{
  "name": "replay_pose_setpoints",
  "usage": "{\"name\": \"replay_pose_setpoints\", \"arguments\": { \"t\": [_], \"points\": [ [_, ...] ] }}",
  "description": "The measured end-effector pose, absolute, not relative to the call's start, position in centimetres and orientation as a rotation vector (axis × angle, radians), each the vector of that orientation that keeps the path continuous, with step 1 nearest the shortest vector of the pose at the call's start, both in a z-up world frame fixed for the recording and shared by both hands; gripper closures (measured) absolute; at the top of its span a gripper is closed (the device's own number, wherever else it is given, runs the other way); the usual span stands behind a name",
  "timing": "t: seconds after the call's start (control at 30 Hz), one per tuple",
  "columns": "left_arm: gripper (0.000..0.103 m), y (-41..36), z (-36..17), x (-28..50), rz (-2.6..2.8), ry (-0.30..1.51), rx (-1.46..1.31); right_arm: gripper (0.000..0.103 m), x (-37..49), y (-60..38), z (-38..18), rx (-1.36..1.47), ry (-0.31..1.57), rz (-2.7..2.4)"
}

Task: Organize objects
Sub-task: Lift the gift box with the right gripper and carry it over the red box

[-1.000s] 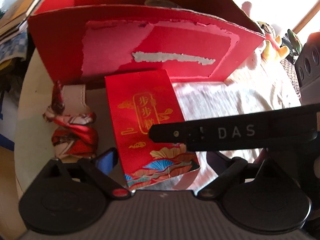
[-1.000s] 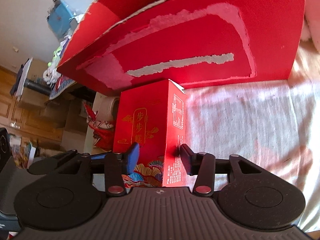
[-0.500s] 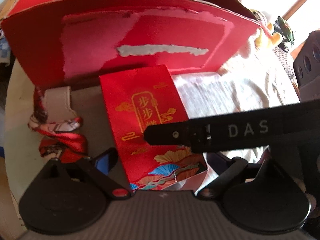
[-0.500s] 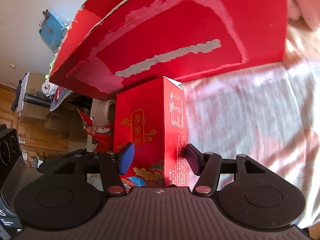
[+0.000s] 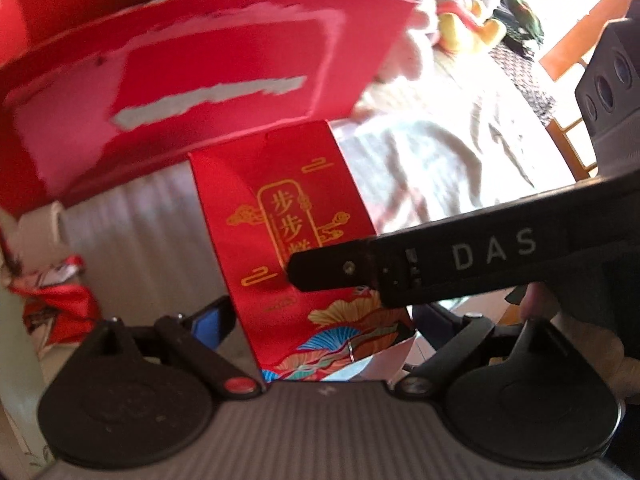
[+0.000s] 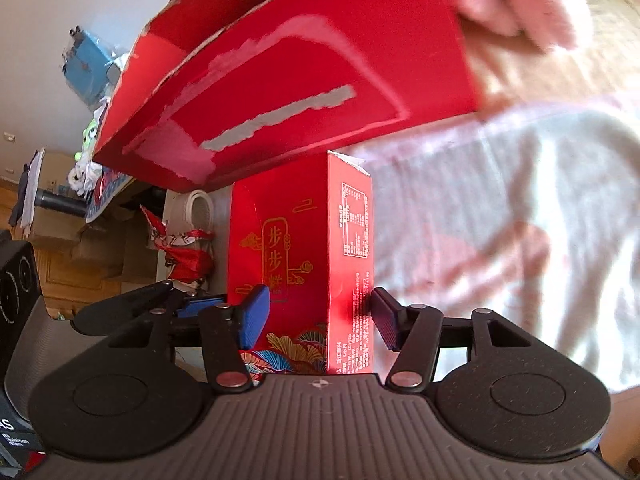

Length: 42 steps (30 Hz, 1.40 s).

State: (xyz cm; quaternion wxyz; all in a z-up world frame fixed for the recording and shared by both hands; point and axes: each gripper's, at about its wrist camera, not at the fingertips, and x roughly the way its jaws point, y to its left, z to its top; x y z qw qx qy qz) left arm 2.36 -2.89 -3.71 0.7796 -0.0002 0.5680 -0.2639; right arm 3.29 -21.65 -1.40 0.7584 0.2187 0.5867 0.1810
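The small red carton (image 6: 300,264), printed with gold characters and a fan pattern at its foot, stands upright at the lower centre of the right wrist view, its printed side panel facing right. In the left wrist view the same carton (image 5: 280,216) fills the centre, leaning slightly.

The right gripper (image 6: 318,316) straddles the carton's lower part. Its jaws have just been opening: the blue left pad (image 6: 254,316) sits over the carton's front face and the dark right pad stands just clear of the side panel, so the carton is between the jaws but not pressed. In the left wrist view one of this gripper's fingers (image 5: 400,268), marked DAS, reaches in from the right across the carton's front.

The left gripper (image 5: 320,320) has the carton's foot between its jaws too; only its blue left pad (image 5: 212,320) shows, apart from the carton's edge, and the right pad is hidden behind that dark finger, so I cannot tell whether it grips.

Just behind the carton, across the upper frame, stands a large red box (image 6: 280,92) with torn label patches. Left of the carton lies a red patterned scarf (image 6: 184,252) by a white roll (image 6: 200,208). A pale cloth (image 6: 500,240) covers the surface at right.
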Motion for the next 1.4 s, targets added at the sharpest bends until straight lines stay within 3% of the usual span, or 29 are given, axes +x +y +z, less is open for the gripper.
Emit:
{"name": "replay_pose_setpoints", "arguments": {
  "t": [0.57, 1.4],
  "points": [
    [0.01, -6.8, 3.2, 2.0, -0.709, 1.02, 0.055, 0.044, 0.5, -25.4, 4.2, 0.499, 1.071, 0.323],
    [0.01, -2.6, 9.2, 4.8, -0.588, 0.832, -0.034, 0.045, 4.8, -24.0, 9.3, 0.467, 0.872, 0.434]
  ]
}}
